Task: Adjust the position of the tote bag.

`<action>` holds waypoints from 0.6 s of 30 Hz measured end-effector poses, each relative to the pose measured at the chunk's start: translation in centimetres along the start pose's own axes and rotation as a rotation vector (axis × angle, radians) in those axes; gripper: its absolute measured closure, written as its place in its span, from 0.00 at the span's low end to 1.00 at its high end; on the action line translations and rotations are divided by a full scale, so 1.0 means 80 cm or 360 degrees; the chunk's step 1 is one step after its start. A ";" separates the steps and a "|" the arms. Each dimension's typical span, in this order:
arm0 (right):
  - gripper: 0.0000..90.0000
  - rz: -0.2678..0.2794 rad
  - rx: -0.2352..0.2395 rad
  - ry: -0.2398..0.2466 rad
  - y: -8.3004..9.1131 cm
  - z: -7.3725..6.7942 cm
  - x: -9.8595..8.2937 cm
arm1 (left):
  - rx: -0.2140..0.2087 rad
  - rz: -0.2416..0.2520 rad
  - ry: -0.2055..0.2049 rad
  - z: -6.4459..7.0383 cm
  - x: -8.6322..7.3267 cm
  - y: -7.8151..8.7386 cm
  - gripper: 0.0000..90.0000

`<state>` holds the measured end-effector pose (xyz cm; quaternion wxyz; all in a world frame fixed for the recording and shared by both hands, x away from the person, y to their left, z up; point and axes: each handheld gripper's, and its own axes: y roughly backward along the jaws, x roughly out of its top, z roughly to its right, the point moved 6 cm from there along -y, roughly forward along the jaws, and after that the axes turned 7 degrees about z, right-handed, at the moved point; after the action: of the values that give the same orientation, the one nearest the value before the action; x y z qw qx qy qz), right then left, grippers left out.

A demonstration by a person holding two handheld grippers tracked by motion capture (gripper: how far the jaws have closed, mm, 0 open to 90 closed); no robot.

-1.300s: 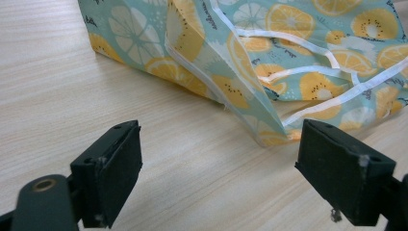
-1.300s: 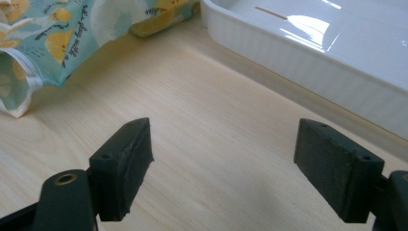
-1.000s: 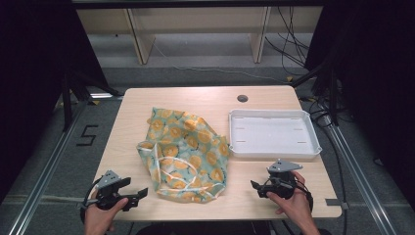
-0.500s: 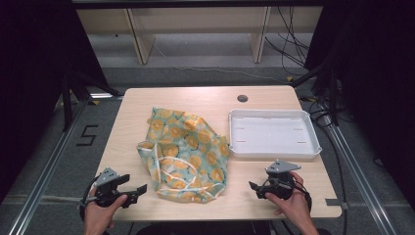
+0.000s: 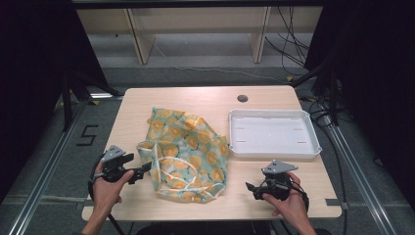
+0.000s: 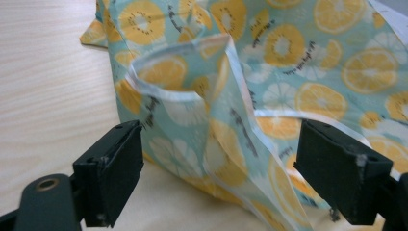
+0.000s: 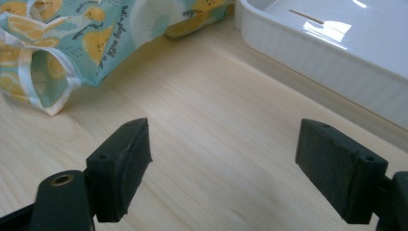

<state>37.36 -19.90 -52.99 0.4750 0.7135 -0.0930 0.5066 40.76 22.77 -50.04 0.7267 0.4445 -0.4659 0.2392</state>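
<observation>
Left gripper [image 5: 146,171] spread wide, holding nothing, its tips right at the cloth's [image 5: 188,152] left edge. In the left gripper view the gripper [image 6: 219,178] has jaws apart on either side of a raised fold of the cloth [image 6: 231,91] with white piping; pads not pressing it. Right gripper [image 5: 250,188] also spread wide and empty, near the cloth's right side, not touching it. In the right gripper view the right gripper [image 7: 221,168] has only bare table [image 7: 202,144] between the jaws, with the cloth [image 7: 72,43] farther off and the tray [image 7: 337,53] beside it.

Cloth: pale teal with orange and white citrus slices, crumpled in a heap with white edging loops. It lies in the middle of the table [image 5: 147,107]. There's small dark script printed among the slices, too blurred to read.

White tray [image 5: 235,132] sits empty just right of the cloth, long side almost touching the cloth's corner. Small dark round hole [image 5: 242,98] in the tabletop beyond the tray.

Table is light wood grain. The grey floor left of the cloth has a "5" [image 5: 87,135] marked on it. Metal rails [image 5: 41,181] run along both sides of the table. Beyond the cloth stands pale wooden shelving [image 5: 142,36], with black cables [image 5: 288,54] trailing nearby. Dark surrounds.
</observation>
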 end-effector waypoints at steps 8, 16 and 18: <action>0.23 -0.0008 0.0004 0.0006 -0.001 -0.001 0.000 | 0.0078 -0.0008 -0.0011 -0.023 0.023 -0.012 0.22; 0.24 0.0010 0.0017 0.0010 -0.004 -0.005 0.003 | 0.0123 -0.0048 -0.0069 -0.042 0.037 -0.030 0.43; 0.24 0.0011 0.0053 -0.0014 -0.006 -0.011 0.007 | 0.0116 -0.0082 -0.0090 -0.044 0.037 -0.035 0.48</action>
<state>37.35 -18.73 -52.79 0.4609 0.7232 -0.0892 0.5065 45.89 24.21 -49.19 0.7024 0.4891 -0.4658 0.2246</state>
